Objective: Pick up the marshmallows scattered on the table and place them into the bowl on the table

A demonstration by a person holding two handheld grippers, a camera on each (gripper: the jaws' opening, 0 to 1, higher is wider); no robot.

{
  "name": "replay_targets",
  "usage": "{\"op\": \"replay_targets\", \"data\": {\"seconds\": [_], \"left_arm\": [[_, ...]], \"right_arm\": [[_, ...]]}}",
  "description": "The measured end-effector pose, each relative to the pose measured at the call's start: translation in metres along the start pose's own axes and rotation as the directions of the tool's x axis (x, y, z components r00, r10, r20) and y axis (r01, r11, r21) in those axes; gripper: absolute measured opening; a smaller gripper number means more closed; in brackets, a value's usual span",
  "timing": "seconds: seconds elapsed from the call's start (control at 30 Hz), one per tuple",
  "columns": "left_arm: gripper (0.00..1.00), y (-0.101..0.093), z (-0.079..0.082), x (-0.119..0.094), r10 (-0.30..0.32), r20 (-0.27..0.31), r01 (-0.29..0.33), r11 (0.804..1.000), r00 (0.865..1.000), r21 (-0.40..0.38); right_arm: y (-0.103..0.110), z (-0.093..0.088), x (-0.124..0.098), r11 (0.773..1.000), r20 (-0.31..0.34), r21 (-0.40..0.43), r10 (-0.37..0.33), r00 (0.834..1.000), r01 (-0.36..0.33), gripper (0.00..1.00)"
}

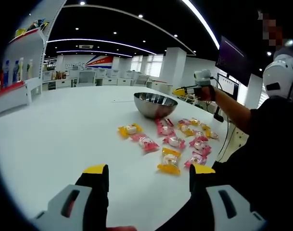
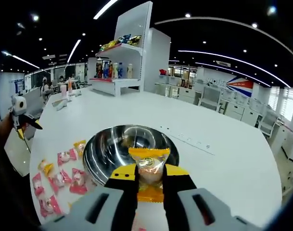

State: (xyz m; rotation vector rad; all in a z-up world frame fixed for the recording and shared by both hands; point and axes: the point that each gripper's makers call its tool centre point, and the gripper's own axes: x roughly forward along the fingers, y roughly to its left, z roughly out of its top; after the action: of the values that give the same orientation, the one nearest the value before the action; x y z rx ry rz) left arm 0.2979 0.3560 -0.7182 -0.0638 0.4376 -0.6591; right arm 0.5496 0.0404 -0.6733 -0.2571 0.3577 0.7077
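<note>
Left hand-held gripper [image 1: 148, 175] hangs low over the white table [image 1: 64, 139] with its yellow-tipped jaws spread wide and nothing between them. Ahead of it and slightly to its right lies a loose scatter of wrapped marshmallows [image 1: 171, 139], pink and yellow packets lying flat on the table; the nearest, a yellow one [image 1: 169, 160], sits just beyond the jaw tips. Further ahead, past the scatter, stands the steel bowl [image 1: 155, 104], and beyond that the right hand-held gripper shows at the end of the person's outstretched arm.

Right hand-held gripper [image 2: 150, 185] is clamped on an orange-wrapped marshmallow [image 2: 149, 168], held upright between the jaws. Directly ahead of its tips, and below them, sits the bowl, whose shiny inside looks empty as far as the view lets me see. To the left of this gripper, beside the bowl, more packets lie on the table.

My reading: the job is near its start. One piece is held at the bowl's near rim, not yet released, and a dozen or so pieces remain to be collected.
</note>
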Motion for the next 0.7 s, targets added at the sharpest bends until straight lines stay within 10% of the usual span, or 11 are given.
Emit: {"op": "replay_targets", "data": {"seconds": [0.7], "left_arm": [[0.68, 0.002, -0.005, -0.007, 0.014, 0.006, -0.014, 1.000, 1.000, -0.012]], "right_arm": [[0.032, -0.004, 0.048, 0.996, -0.073, -0.049, 0.074, 0.995, -0.078, 0.21]]}}
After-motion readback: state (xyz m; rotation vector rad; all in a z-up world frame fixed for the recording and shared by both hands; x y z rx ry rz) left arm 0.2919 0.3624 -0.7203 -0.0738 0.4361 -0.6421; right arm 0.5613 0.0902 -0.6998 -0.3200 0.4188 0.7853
